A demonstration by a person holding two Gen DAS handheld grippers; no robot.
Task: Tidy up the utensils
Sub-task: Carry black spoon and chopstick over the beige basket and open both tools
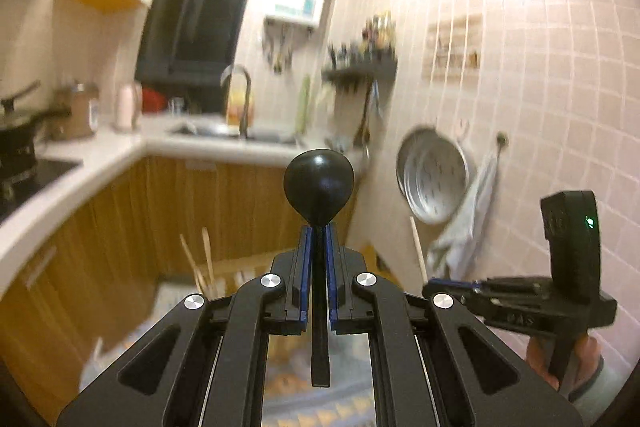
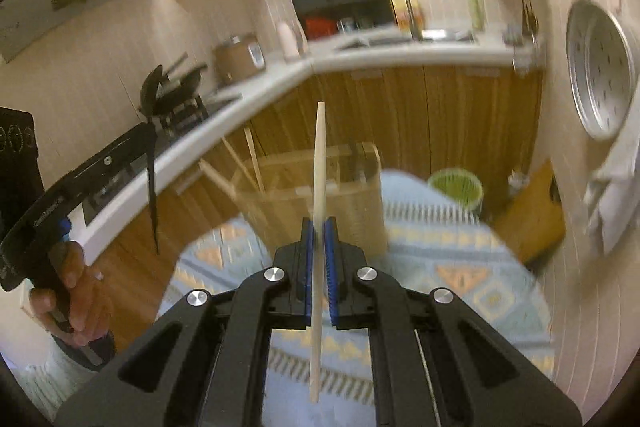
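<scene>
A black spoon (image 1: 319, 187) is pinched tight by the left gripper (image 1: 319, 227) and a wooden stick (image 2: 319, 187) by the right gripper (image 2: 319, 223), likely to be dropped into the far wooden holder (image 2: 352, 179).

The black spoon (image 1: 319, 187) stands nearly upright at the centre of the left wrist view, its rounded bowl at the top with its back to the camera and its flat thin handle running down to the lower middle of the frame. The pale wooden stick (image 2: 319, 211), a flat-looking utensil seen edge-on, stands upright at the centre of the right wrist view, tapering to a tip in the middle of the frame. Behind it, in mid-frame, sits a light wooden utensil rack (image 2: 320, 183) on a patterned cloth, with more wooden sticks (image 2: 244, 167) leaning at its left side.
</scene>
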